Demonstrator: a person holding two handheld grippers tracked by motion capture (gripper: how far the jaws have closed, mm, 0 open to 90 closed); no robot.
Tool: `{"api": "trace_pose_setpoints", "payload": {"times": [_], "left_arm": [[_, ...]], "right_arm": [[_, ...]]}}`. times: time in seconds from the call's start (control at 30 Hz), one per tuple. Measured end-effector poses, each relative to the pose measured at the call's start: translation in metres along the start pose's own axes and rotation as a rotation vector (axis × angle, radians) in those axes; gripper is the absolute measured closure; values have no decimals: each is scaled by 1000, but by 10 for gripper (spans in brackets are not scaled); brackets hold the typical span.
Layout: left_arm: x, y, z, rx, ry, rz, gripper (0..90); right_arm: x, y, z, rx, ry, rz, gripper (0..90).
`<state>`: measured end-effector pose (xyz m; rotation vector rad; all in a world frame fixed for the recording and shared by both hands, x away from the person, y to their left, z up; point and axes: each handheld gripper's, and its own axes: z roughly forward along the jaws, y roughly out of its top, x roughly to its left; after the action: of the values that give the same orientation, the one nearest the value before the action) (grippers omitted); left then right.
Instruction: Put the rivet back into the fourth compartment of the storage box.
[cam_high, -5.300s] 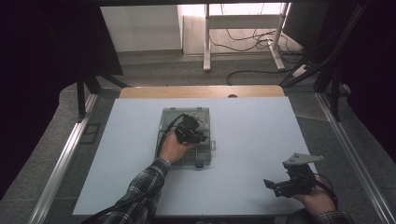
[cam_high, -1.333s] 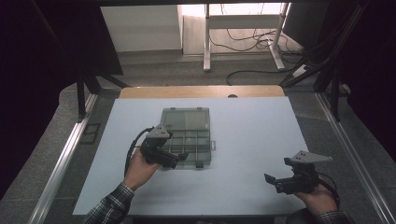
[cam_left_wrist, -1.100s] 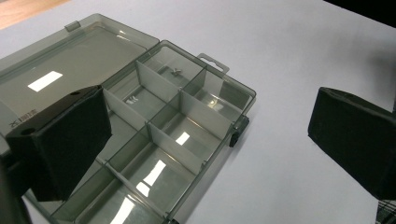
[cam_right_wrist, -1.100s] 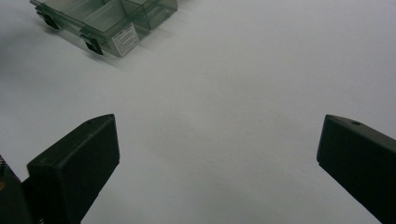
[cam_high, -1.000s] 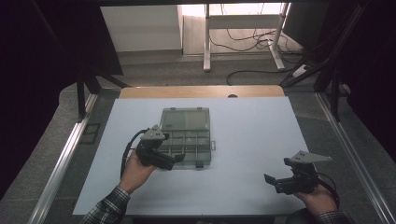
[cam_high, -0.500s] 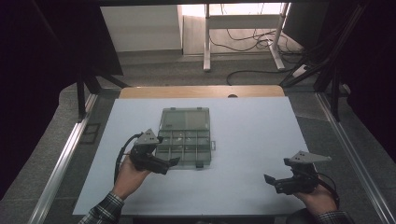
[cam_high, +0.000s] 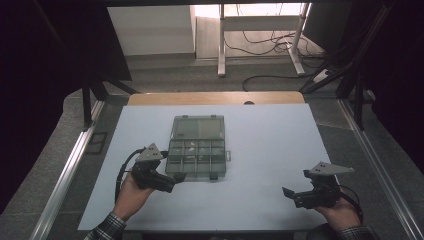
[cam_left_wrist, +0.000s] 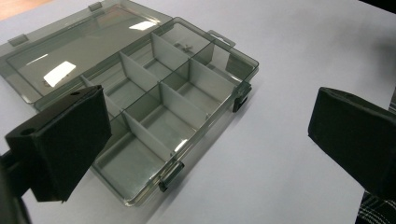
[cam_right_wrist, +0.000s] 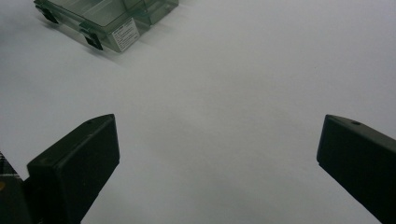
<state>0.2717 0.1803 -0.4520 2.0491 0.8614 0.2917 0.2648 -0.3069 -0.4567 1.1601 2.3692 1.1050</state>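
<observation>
Now we start with the desk (cam_high: 280, 150), its pale sheet bare but for one thing: the smoky compartment box (cam_high: 197, 150), which lies a little left of centre, toward eleven o'clock from the desk's middle. Its lid (cam_high: 197, 127) is folded flat back at twelve o'clock, and in the left gripper view the divided cells (cam_left_wrist: 159, 112) read as empty, with the two dark latches (cam_left_wrist: 169, 176) hanging loose on the near edge. What has changed is our left hand: some seconds ago the left tongs (cam_high: 172, 179) were over the box itself, and since then we have drawn them back toward seven o'clock, so they now sit just off the box's near-left corner, jaws spread wide and holding nothing. We take that to mean the opening is done and the box is ready for whatever goes in or for closing again. The right tongs (cam_high: 290, 192) have barely stirred; they rest at about five o'clock, well apart from the box, jaws likewise wide and holding nothing over bare desk.
</observation>
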Motion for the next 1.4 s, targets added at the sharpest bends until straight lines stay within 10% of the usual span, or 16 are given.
{"api": "trace_pose_setpoints", "payload": {"times": [1.4], "left_arm": [[5,-44,-58,-42,112,-81,0]], "right_arm": [[1,-1,0,7,-8,-4,0]]}}
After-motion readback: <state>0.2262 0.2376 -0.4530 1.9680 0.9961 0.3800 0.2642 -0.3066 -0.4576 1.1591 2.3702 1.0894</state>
